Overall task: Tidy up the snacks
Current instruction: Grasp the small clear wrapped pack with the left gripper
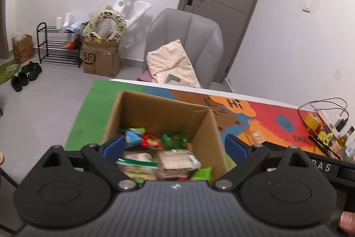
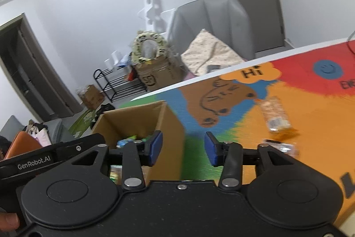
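An open cardboard box (image 1: pixel 124 112) stands on the colourful mat and holds several wrapped snacks (image 1: pixel 153 141), green, red and pale packets among them. My left gripper (image 1: pixel 175 147) hangs over the box mouth, open wide, with nothing pinched between its blue pads. In the right wrist view the same box (image 2: pixel 173 126) sits at the left. My right gripper (image 2: pixel 183 149) is open and empty just right of the box wall, above the mat. A clear snack packet (image 2: pixel 276 117) lies on the orange area, and a second clear packet (image 2: pixel 281 147) lies nearer, partly hidden by a finger.
A grey chair (image 1: pixel 188 37) with a patterned cushion stands behind the table. Cables, a yellow tape roll (image 1: pixel 312 120) and bottles crowd the table's right end. On the floor stand a cardboard carton (image 1: pixel 99 59), a black shoe rack (image 1: pixel 57 46) and shoes.
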